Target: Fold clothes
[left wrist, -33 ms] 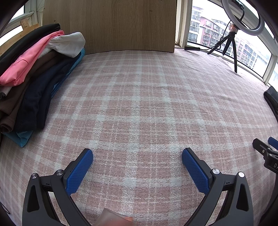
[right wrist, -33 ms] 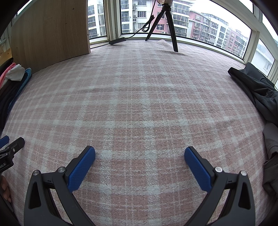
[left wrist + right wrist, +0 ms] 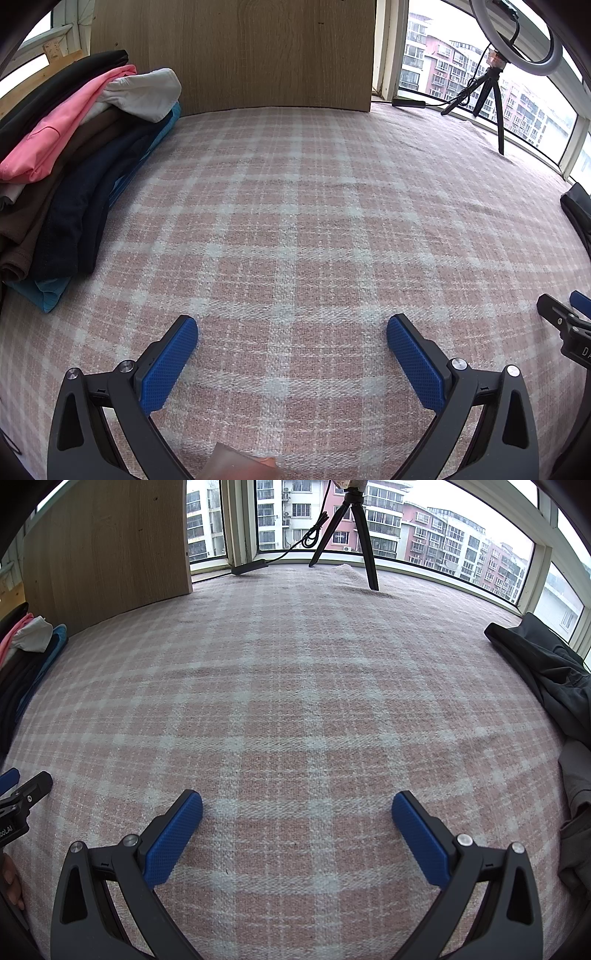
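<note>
Down low, the left gripper [image 3: 291, 354] has its blue textured fingers [image 3: 168, 365] spread wide with nothing between them, hovering just over the pink-and-white plaid woven cloth [image 3: 314, 229] that covers the surface. The right gripper [image 3: 297, 834] is the same: blue fingers [image 3: 421, 838] spread apart, empty, just above the same cloth. Each gripper shows at the edge of the other's view, side by side and near one another. Well ahead and left of the left fingers lies a stack of folded clothes [image 3: 70, 177] in black, pink, white, brown, navy and light blue. Ahead and right of the right fingers, a dark grey crumpled garment [image 3: 546, 675] lies unfolded at the cloth's edge. Far ahead stand a light wooden board [image 3: 232, 55] and a black tripod [image 3: 354, 535] by the windows.
</note>
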